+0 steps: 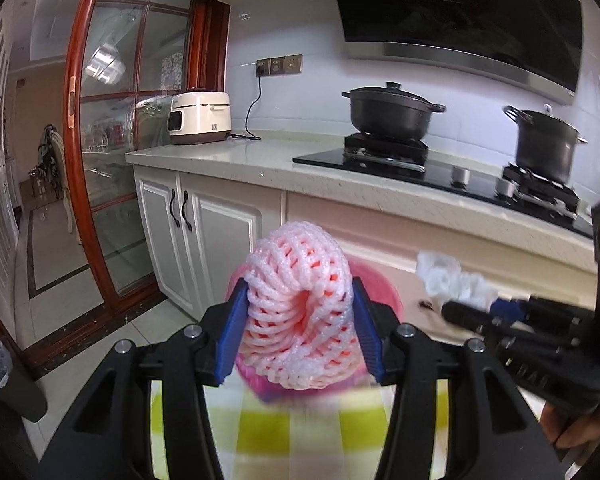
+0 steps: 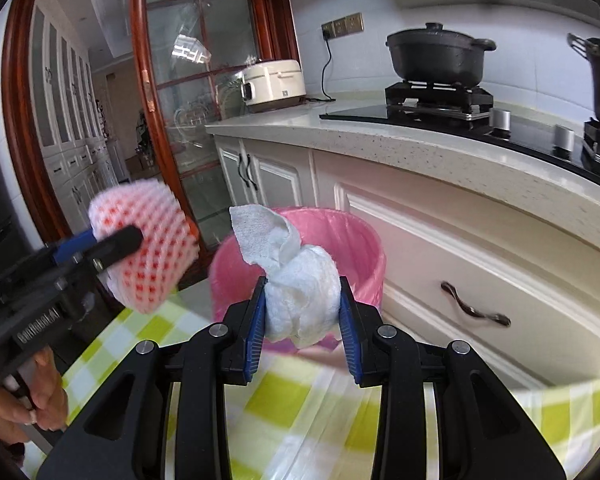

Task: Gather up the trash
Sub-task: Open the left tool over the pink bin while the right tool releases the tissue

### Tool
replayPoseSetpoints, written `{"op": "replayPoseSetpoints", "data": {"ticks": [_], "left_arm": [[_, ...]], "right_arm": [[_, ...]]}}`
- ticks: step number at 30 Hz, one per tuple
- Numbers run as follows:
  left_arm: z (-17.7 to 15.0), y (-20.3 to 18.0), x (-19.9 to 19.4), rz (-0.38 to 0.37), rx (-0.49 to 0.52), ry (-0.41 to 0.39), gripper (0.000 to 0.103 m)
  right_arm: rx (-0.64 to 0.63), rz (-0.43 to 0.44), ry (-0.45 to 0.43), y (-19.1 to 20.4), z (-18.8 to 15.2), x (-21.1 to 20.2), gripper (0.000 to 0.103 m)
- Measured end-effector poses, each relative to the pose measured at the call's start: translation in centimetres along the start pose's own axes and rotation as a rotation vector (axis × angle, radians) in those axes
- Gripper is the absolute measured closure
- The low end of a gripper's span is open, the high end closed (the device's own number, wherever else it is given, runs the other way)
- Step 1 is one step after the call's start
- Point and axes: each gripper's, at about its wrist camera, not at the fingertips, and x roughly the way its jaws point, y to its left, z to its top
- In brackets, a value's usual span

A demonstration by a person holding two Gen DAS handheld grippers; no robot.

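My left gripper is shut on a pink foam fruit net, squeezed between its blue pads. My right gripper is shut on a crumpled white paper towel, with a loose flap sticking up to the left. A bin with a pink liner stands on the floor just beyond the table edge, ahead of both grippers. The right wrist view shows the left gripper with the net to the left of the bin, held in a hand. In the left wrist view, the right gripper and towel show blurred at right.
A green-and-white checked tablecloth lies under both grippers. Behind the bin run white cabinets and a drawer under a stone counter. On it are a rice cooker and a hob with two black pots. A glass sliding door stands at left.
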Motion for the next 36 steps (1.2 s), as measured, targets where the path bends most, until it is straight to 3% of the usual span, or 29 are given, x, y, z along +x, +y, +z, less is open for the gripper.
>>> {"op": "replayPoseSetpoints", "data": {"ticks": [12,14,16,19,26,30,36], "left_arm": [[1.2,2.4,10.2,-0.034,-0.092,0.059,0.049],[0.8,2.7,11.2,-0.058,-0.111,0.072,0.042],[0.3,2.9,11.5,-0.055,-0.112,0.069,0.028],[-0.4,3.7,11.1,-0.044,-0.127,0.058,0.026],[-0.6,5.0,6.8,-0.006,-0.153,0.02,0.024],[-0.7,5.1,1.4,0.016,-0.13,-0.027,0.023],[-2.6,4.0,-9.3,0.045,-0.129,-0.075,0.008]], "right_arm": [[0.038,0.063,0.003,-2.1,2.4,8.6,0.068],[0.065,0.092,0.014,-2.6,2.4,9.7,0.064],[0.086,0.129,0.012,-3.1,2.0,10.0,0.057],[0.111,0.168,-0.001,-3.7,1.5,9.7,0.046],[0.151,0.186,-0.045,-4.0,1.6,6.3,0.043],[0.142,0.175,-0.093,-3.2,1.4,0.0,0.043],[0.1,0.142,-0.144,-0.9,-1.6,-11.6,0.043]]}}
